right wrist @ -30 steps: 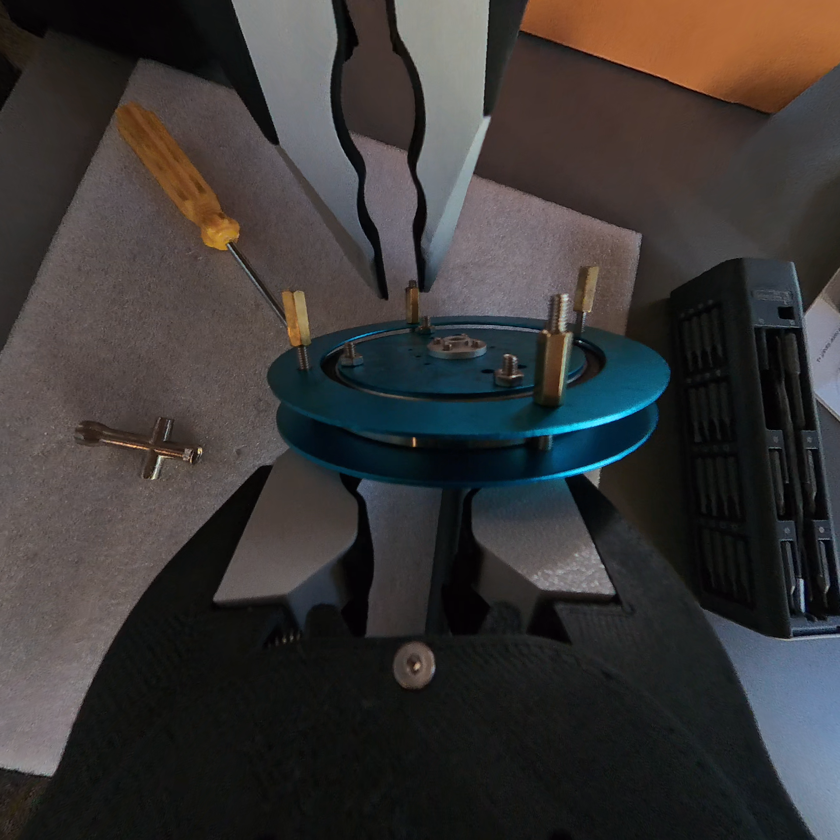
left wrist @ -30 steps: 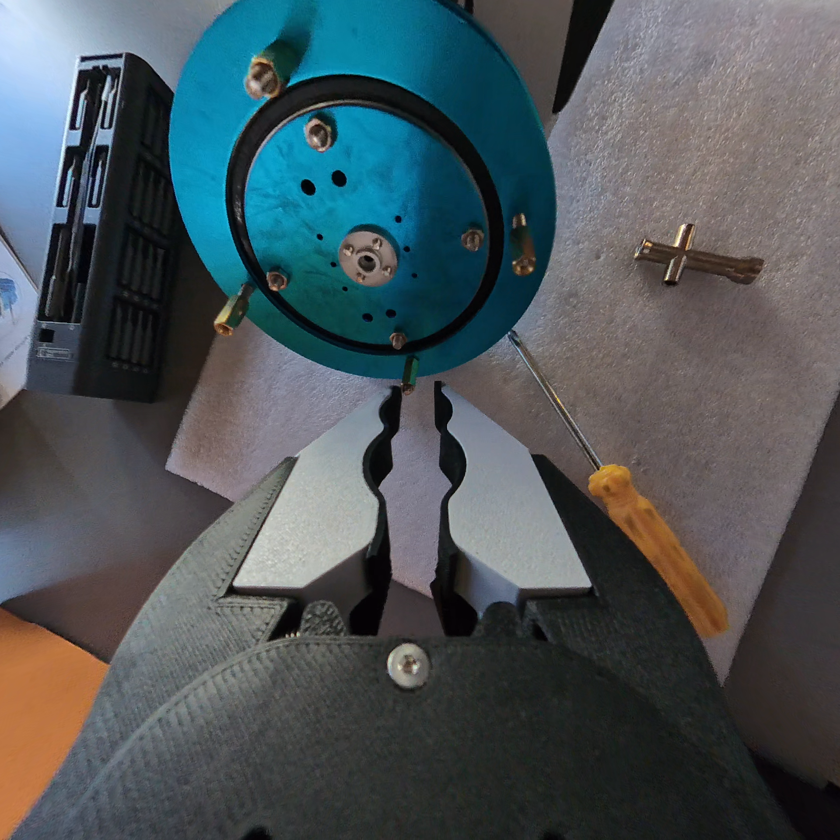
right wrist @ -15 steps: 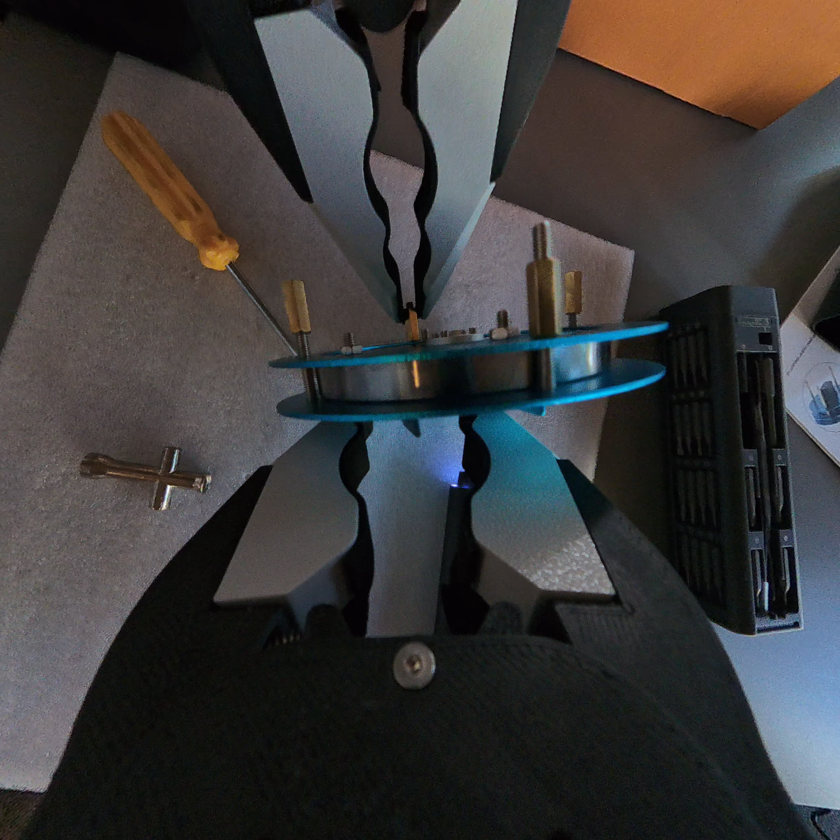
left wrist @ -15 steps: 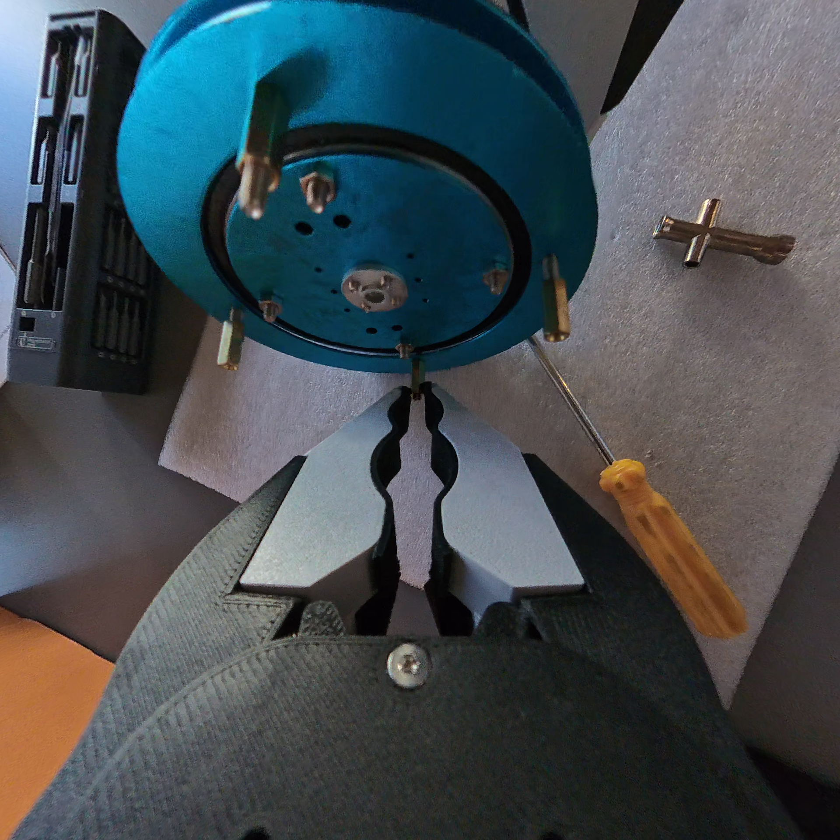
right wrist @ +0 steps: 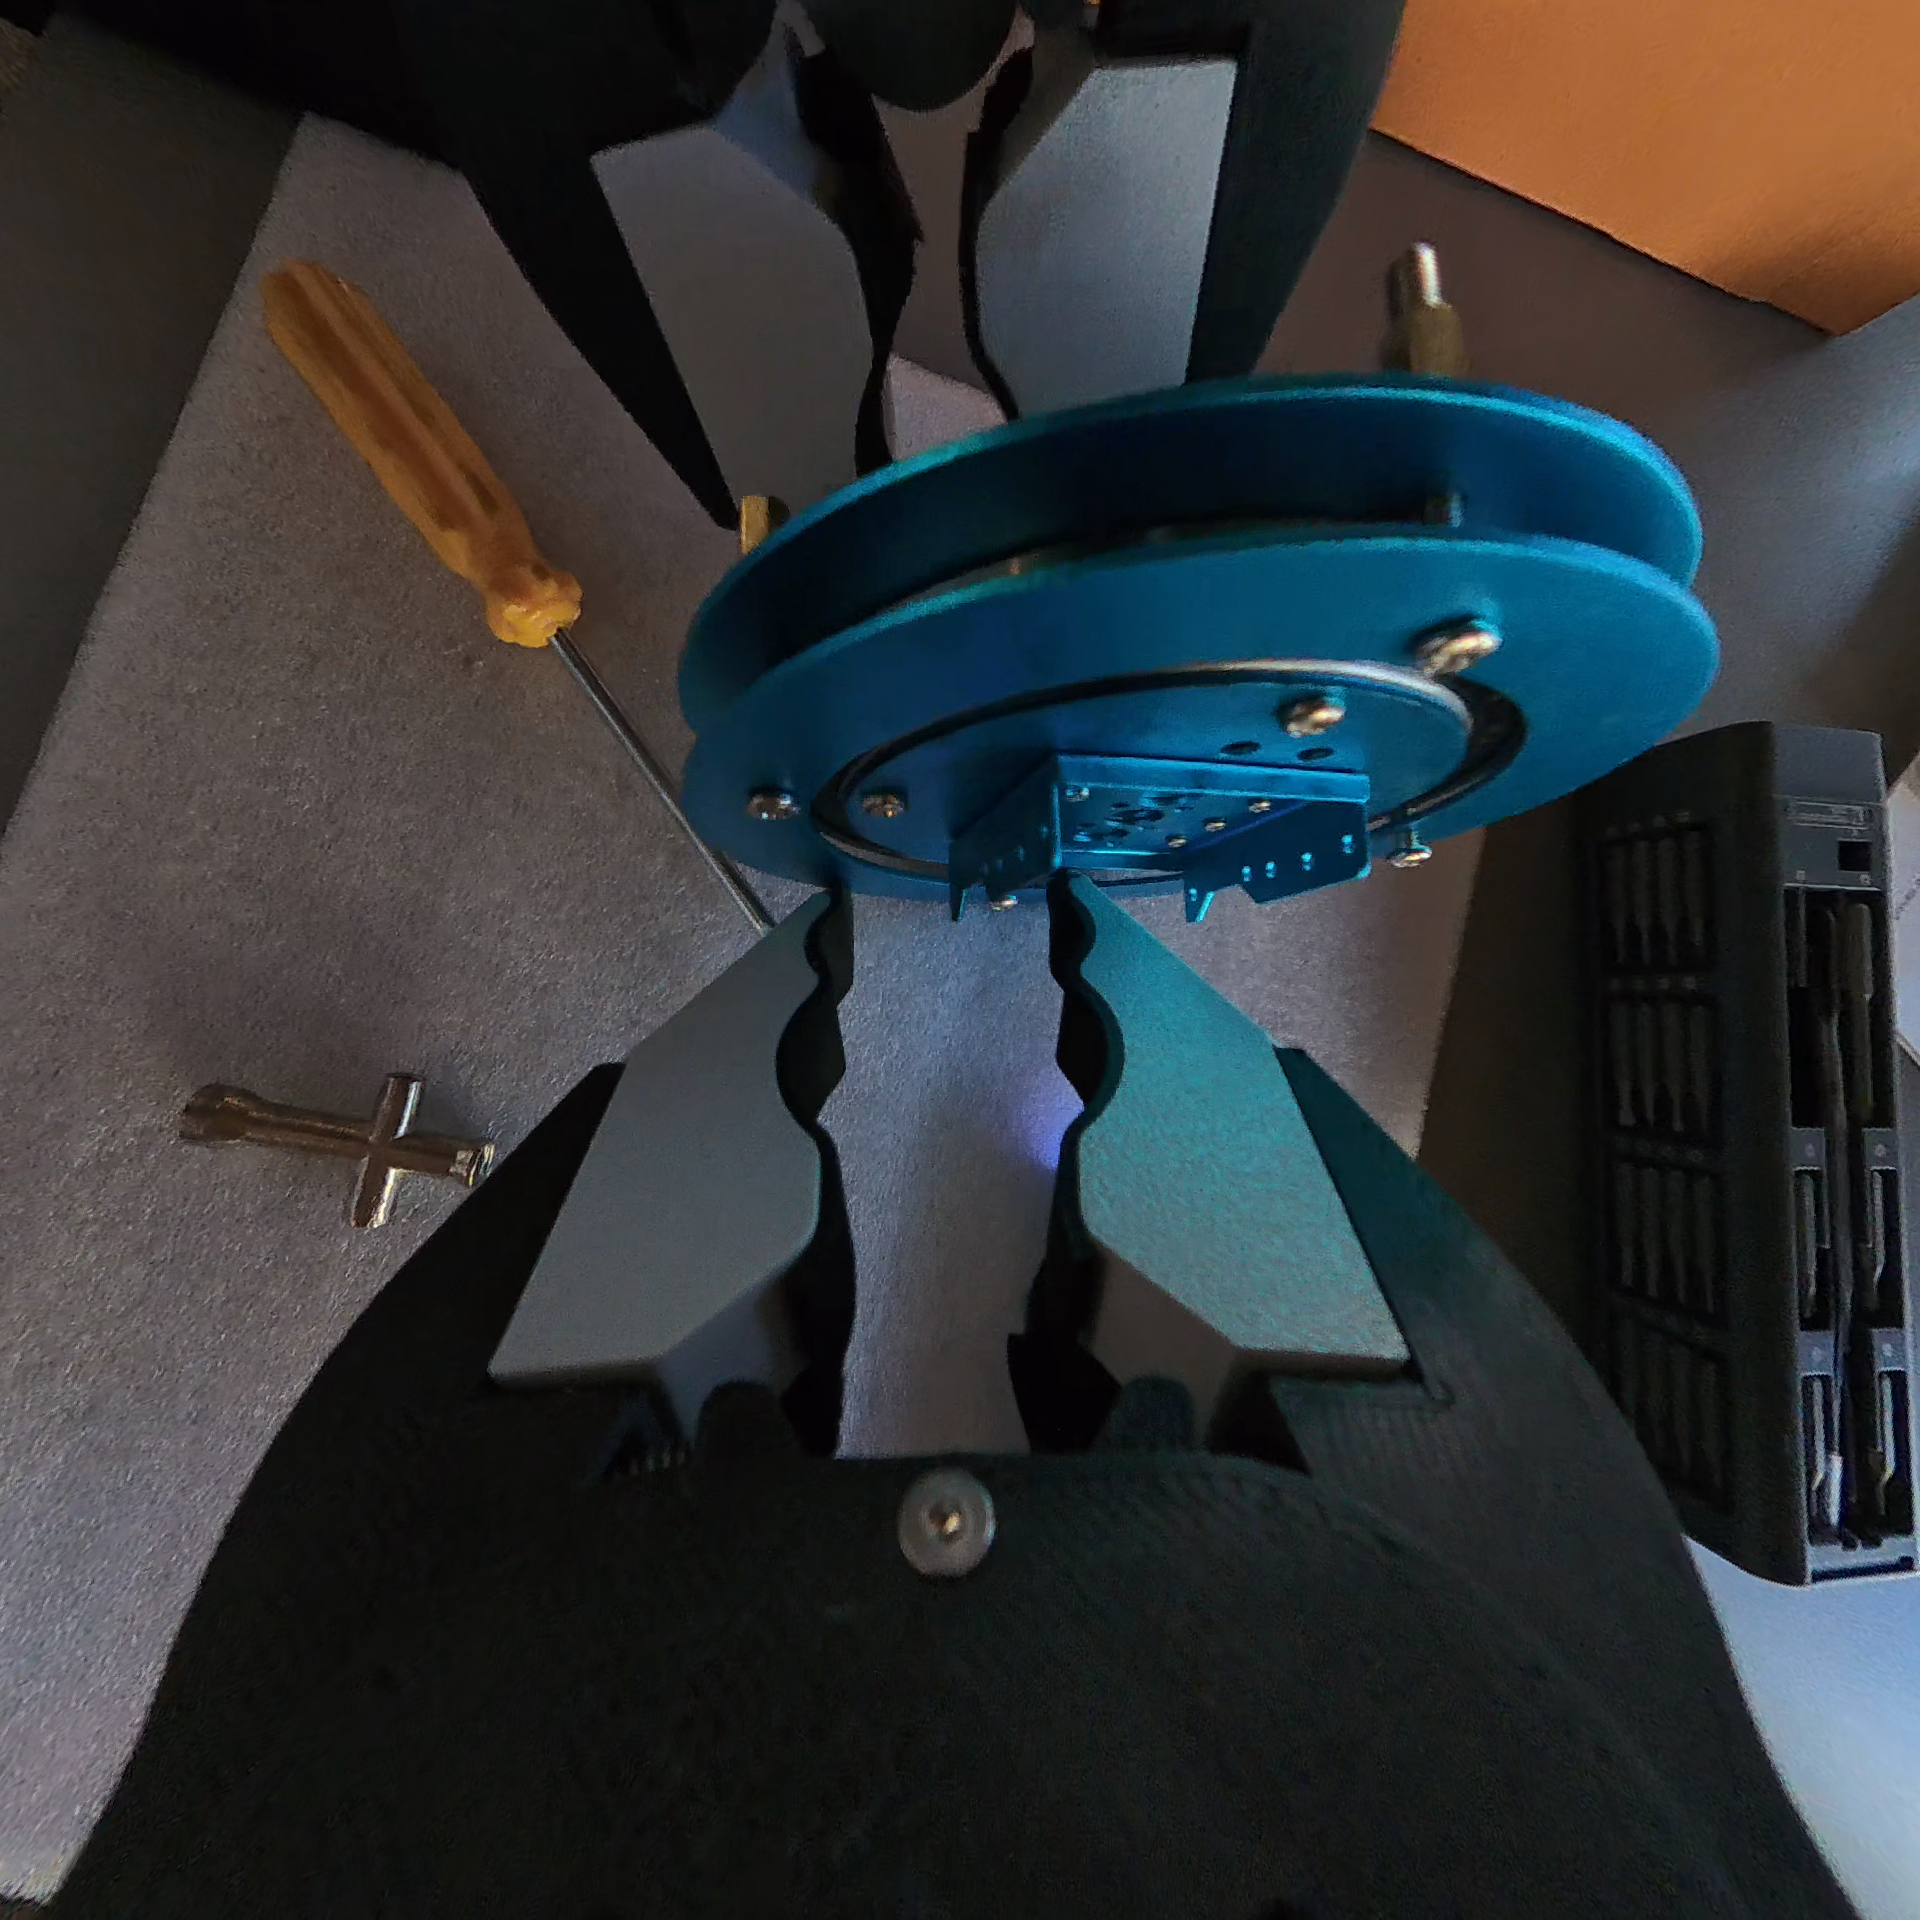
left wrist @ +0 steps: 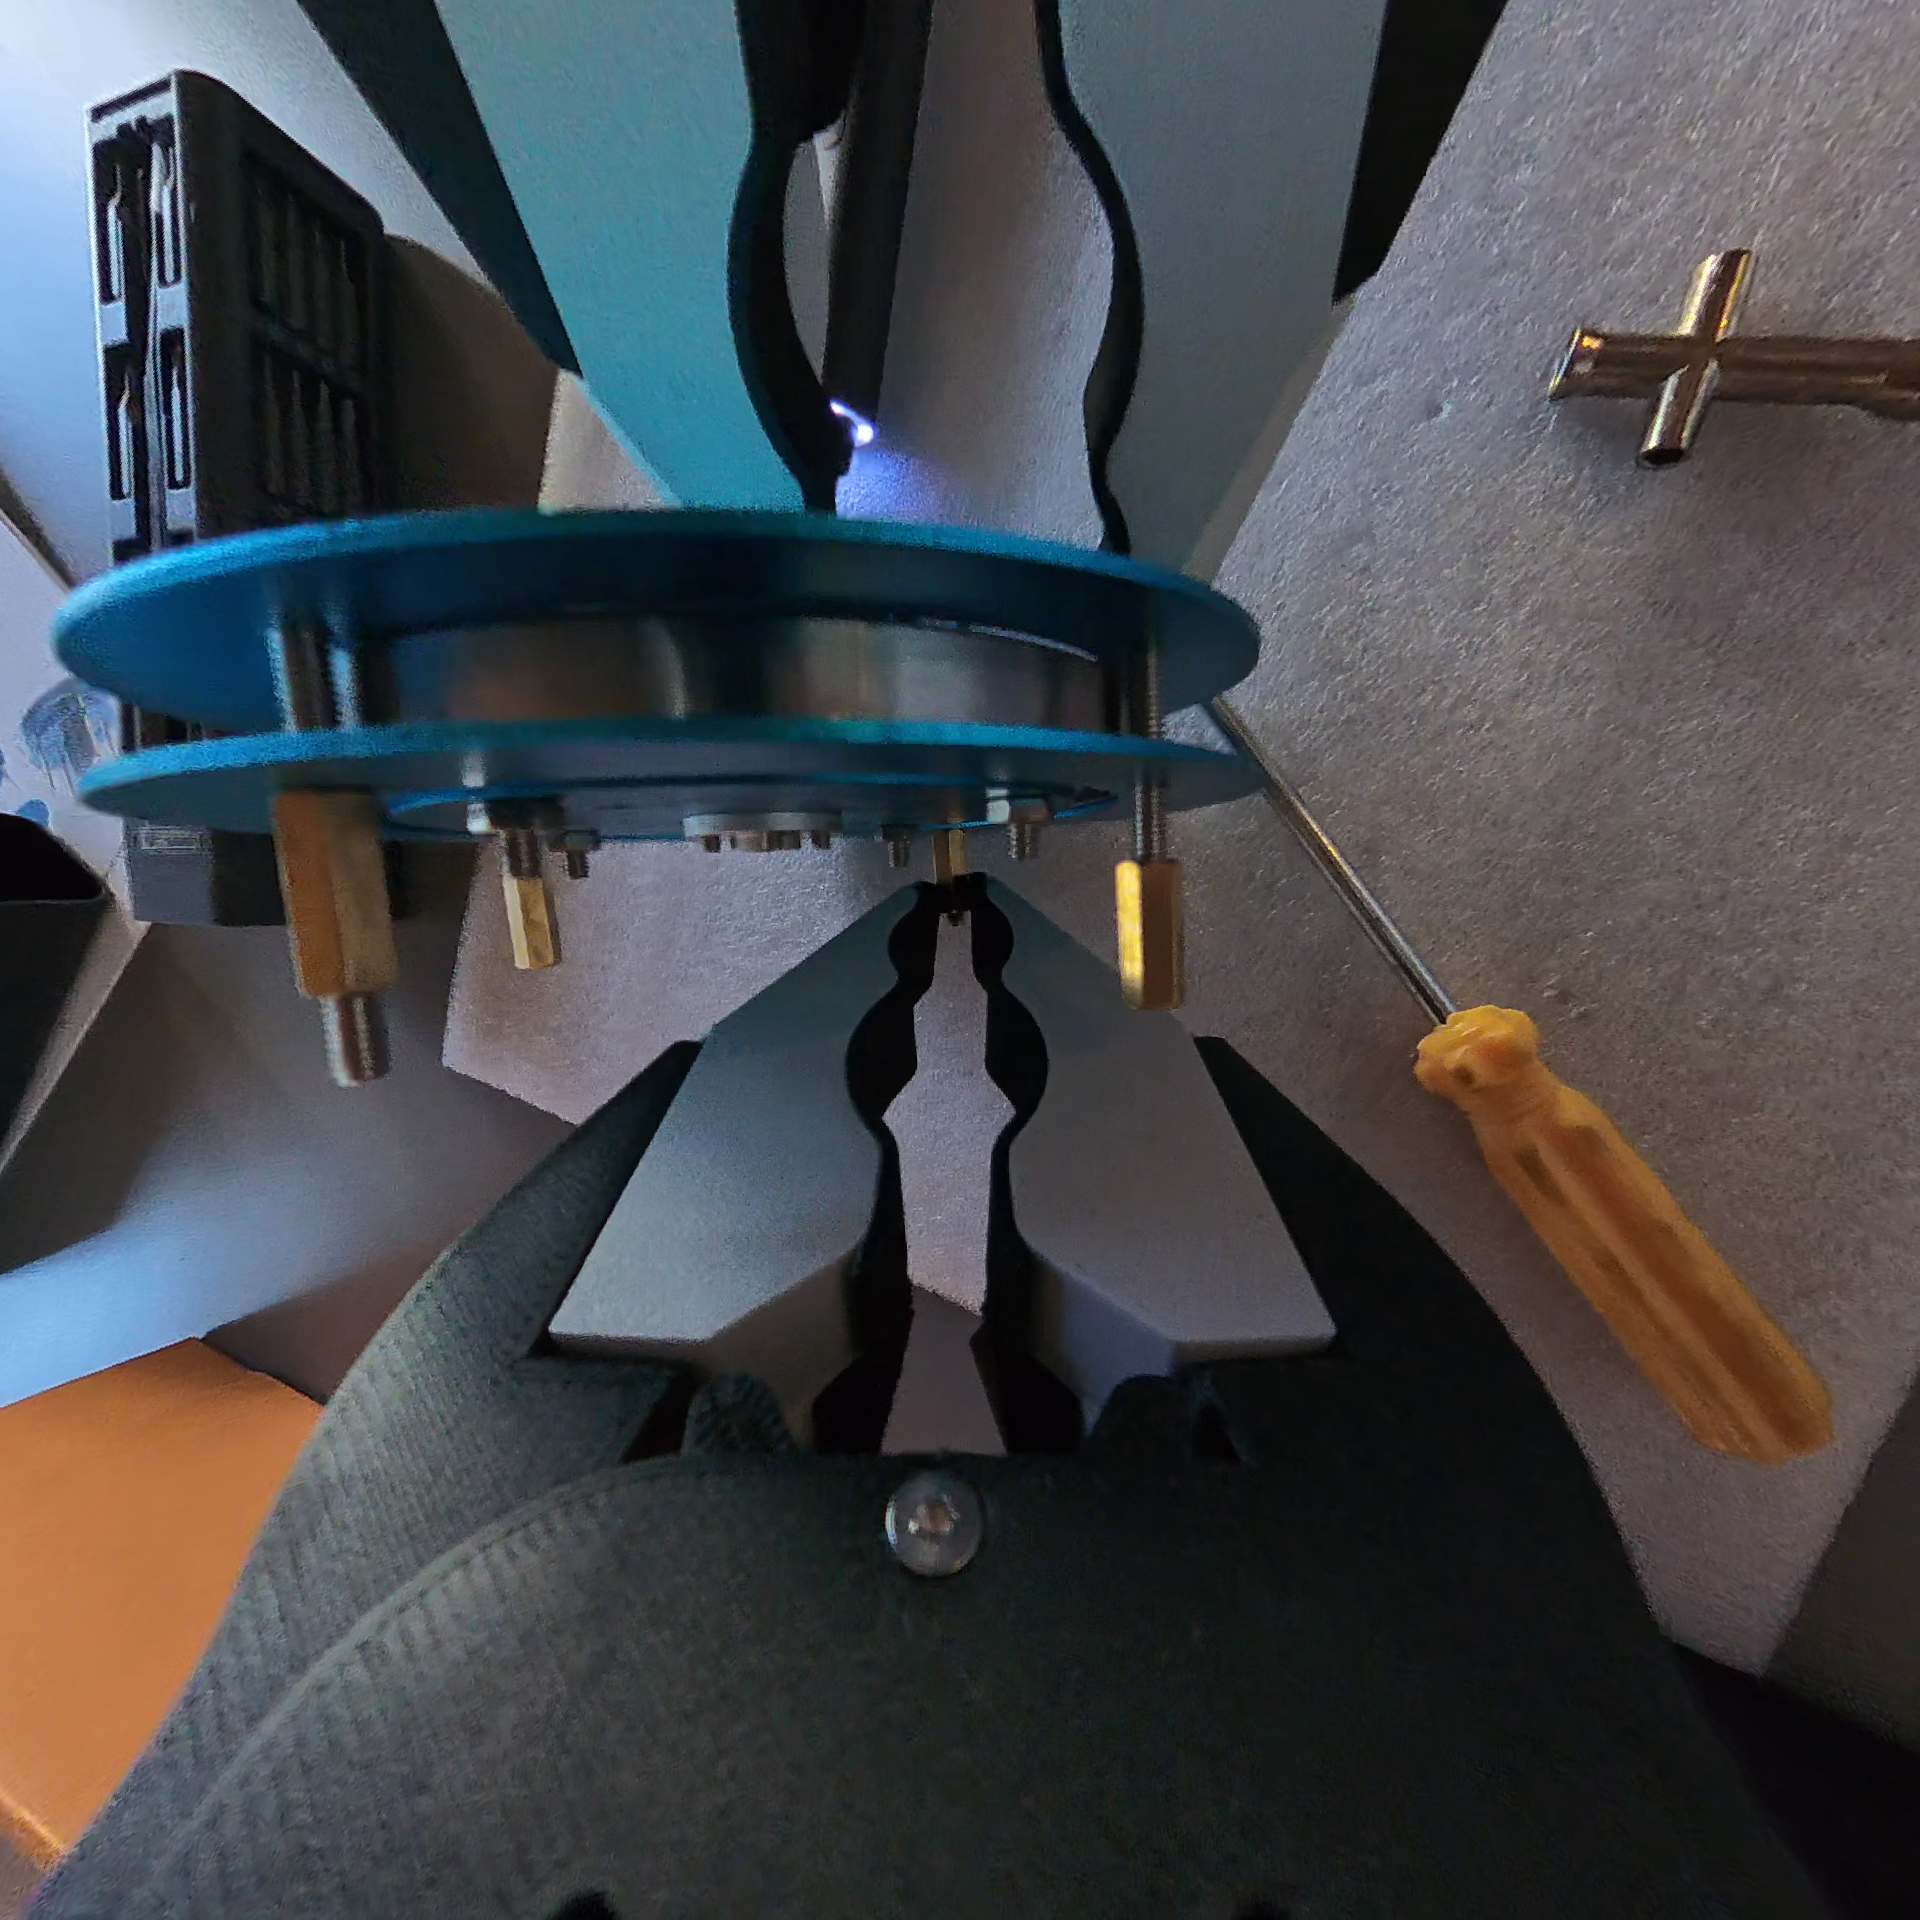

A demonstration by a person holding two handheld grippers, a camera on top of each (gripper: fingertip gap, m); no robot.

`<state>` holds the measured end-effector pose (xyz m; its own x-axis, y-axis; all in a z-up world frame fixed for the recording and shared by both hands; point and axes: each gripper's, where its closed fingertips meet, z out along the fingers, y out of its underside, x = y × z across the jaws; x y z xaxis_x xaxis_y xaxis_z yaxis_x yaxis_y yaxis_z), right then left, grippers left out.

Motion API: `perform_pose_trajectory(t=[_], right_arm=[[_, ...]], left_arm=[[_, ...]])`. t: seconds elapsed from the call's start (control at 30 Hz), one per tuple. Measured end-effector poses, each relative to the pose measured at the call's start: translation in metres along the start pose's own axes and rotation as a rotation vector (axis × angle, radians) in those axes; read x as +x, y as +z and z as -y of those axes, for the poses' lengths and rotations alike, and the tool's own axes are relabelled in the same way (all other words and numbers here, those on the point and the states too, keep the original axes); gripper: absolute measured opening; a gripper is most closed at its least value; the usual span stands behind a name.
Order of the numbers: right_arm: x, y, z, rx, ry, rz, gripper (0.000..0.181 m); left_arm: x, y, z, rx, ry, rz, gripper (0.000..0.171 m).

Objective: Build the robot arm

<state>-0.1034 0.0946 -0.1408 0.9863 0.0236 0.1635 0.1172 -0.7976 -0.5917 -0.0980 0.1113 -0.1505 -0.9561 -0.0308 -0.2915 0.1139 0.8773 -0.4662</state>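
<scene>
A blue double-disc assembly with several brass standoffs hangs above the grey foam mat, edge-on in the left wrist view. My left gripper is shut on one small brass standoff at the disc's rim. In the right wrist view the disc tilts and shows its underside with a blue bracket. My right gripper is open, its tips just below the bracket. The left gripper shows at the top there; the right gripper shows behind the disc.
A yellow-handled screwdriver and a cross-shaped metal wrench lie on the mat. A black bit case stands off the mat's edge. An orange surface lies beyond. My left and right fingertips are right by each other. Between my right fingertips and the cross-shaped metal wrench there is roughly 9 cm. It is also in sight in the left wrist view.
My left gripper closed on the small standoff. The disc tipped from face-on to edge-on in the left view; the right view went from its top to its underside.
</scene>
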Motion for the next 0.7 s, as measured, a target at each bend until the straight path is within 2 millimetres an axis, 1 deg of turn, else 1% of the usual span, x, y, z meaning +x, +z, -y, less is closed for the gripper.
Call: perform_pose_trajectory(t=[0.1,0.17,0.3,0.43,0.53,0.7], right_arm=[[-0.002,0.001,0.0,0.012,-0.01,0.013,0.038],[-0.005,-0.001,-0.001,0.021,-0.01,0.042,0.043],[0.004,-0.003,-0.005,0.028,0.022,0.042,0.038],[0.007,0.002,-0.009,0.033,0.063,0.064,0.034],[0.008,0.006,-0.007,0.026,0.047,0.045,0.031],[0.007,0.007,-0.008,0.025,0.017,0.027,0.029]], left_arm=[[0.001,0.001,0.0,0.009,-0.006,-0.004,0.003],[0.001,0.001,0.0,0.015,0.002,0.0,0.004],[0.001,0.001,0.0,0.013,0.048,0.016,0.003],[0.0,0.0,0.001,0.0,0.105,0.028,0.004],[-0.001,0.0,0.002,-0.007,0.143,0.048,0.003],[-0.001,0.0,0.007,0.021,0.265,0.079,0.002]])
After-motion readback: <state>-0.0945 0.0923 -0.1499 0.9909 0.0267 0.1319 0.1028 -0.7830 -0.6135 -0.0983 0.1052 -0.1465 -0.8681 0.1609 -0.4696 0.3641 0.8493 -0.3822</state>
